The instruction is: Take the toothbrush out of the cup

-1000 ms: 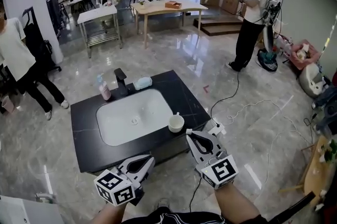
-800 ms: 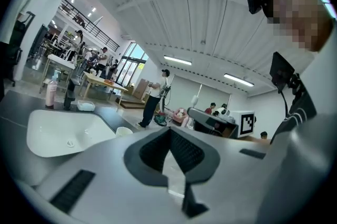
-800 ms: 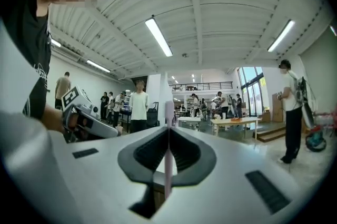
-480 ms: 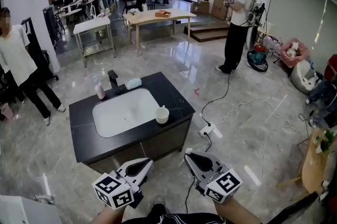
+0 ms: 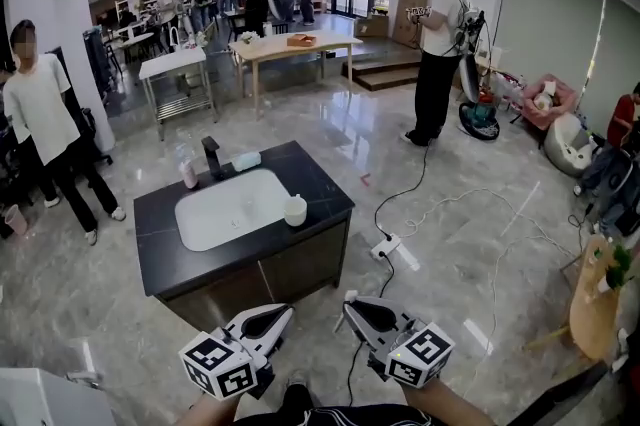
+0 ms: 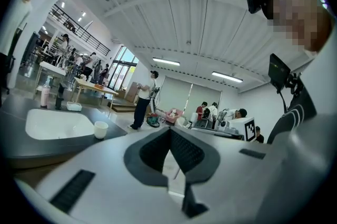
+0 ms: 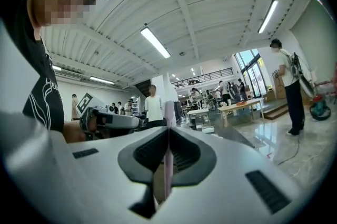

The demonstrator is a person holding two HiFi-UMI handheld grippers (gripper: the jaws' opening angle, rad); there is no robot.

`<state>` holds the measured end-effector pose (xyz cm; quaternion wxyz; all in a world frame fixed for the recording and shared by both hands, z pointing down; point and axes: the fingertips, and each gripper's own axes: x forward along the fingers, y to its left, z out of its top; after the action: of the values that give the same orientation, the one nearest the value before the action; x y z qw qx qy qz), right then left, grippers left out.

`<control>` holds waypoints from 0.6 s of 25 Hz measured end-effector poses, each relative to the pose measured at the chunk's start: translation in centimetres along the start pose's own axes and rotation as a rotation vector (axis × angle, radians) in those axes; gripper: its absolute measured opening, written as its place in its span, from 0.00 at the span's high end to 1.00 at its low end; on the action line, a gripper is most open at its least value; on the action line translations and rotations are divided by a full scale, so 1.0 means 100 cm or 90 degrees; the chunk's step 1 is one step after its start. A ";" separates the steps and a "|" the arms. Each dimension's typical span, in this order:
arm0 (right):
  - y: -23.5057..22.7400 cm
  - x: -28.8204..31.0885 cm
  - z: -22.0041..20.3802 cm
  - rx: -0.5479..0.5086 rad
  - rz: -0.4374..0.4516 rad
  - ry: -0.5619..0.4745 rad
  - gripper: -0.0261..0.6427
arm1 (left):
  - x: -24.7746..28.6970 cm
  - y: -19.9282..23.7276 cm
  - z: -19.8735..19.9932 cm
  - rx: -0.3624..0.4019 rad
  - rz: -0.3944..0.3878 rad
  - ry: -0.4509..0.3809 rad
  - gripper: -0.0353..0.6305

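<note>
The white cup (image 5: 295,210) (image 6: 100,129) stands on the black sink counter (image 5: 325,196) next to the white basin, well ahead of both grippers. Low in the head view, away from the counter, my right gripper (image 5: 350,306) (image 7: 168,131) is shut on the toothbrush. Its thin pink handle (image 7: 168,165) runs up between the jaws. My left gripper (image 5: 284,313) (image 6: 169,131) hovers beside it to the left, shut with nothing between its jaws.
A pink soap bottle (image 5: 187,172), a black faucet (image 5: 212,154) and a pale blue soap dish (image 5: 246,160) line the counter's far edge. A power strip with cables (image 5: 385,246) lies on the marble floor. People stand at left (image 5: 45,114) and far right (image 5: 435,44).
Both grippers and the head camera have drawn back from the counter, which now looks smaller and farther. The right gripper has rolled while keeping its grip.
</note>
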<state>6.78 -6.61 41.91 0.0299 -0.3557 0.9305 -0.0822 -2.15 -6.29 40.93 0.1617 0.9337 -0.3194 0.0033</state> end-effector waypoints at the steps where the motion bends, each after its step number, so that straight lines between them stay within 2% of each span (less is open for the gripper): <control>1: 0.003 -0.003 -0.001 0.000 0.001 0.001 0.94 | -0.001 -0.004 -0.001 0.002 -0.002 0.000 0.94; 8: 0.011 -0.019 -0.008 0.005 0.005 0.005 0.94 | -0.002 -0.026 -0.008 0.012 -0.006 0.003 0.94; 15: 0.017 -0.020 -0.009 -0.002 0.012 0.009 0.94 | -0.005 -0.030 -0.011 0.018 -0.002 0.008 0.94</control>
<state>7.09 -3.95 42.50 0.0240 -0.3461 0.9342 -0.0831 -0.69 -3.44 41.03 0.1505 0.9365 -0.3164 0.0135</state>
